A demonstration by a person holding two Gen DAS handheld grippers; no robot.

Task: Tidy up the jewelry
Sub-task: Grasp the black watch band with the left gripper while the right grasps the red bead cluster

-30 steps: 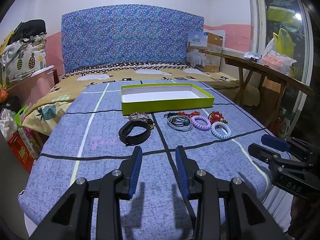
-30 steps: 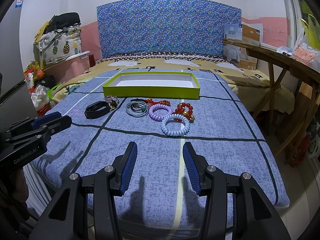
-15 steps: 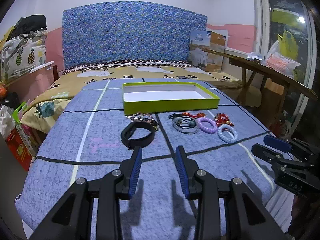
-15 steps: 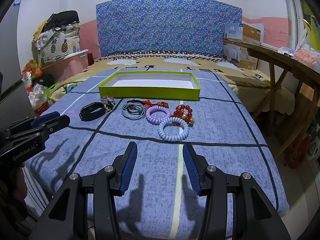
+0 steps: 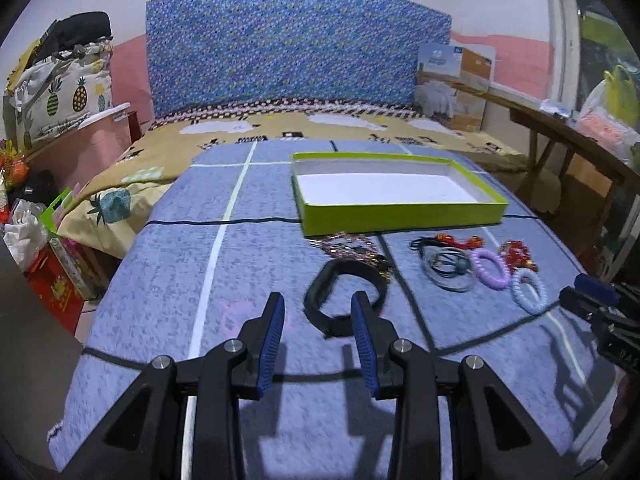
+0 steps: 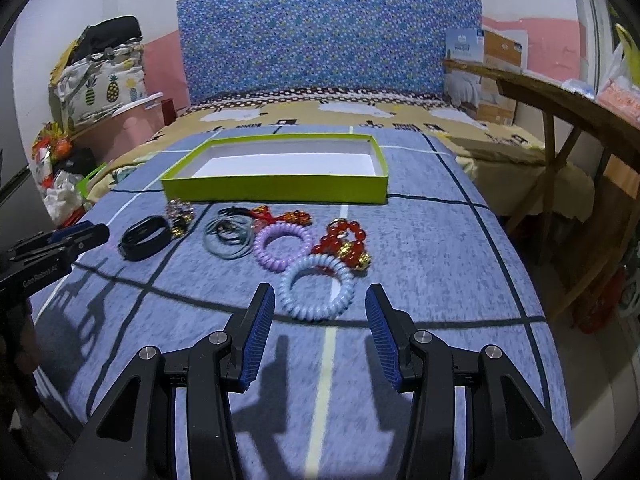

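**Both tongs wide above the jewelry row, nothing held**

Left wrist view: the left tongs (image 5: 318,332) stand wide and empty over the blue checked bedspread (image 5: 168,264). The black loop-shaped wristband (image 5: 345,294) lies flat just beyond the tips, toward 12 o'clock, its long axis running from 7 to 1 o'clock. The beaded gold-and-pink bracelet (image 5: 352,246) touches its far edge, so a careless close could snag both. The shallow lime-green cardboard box (image 5: 400,214) sits farther on, long axis 9 to 3.

Right wrist view: the right tongs (image 6: 320,322) are equally wide and empty. The pale blue spiral coil bracelet (image 6: 318,292) lies between the tips, round, no clear axis. The red bead bracelet with gold charms (image 6: 346,242) overlaps it at 1 o'clock and may get dragged along; the springy coil may squirm free.
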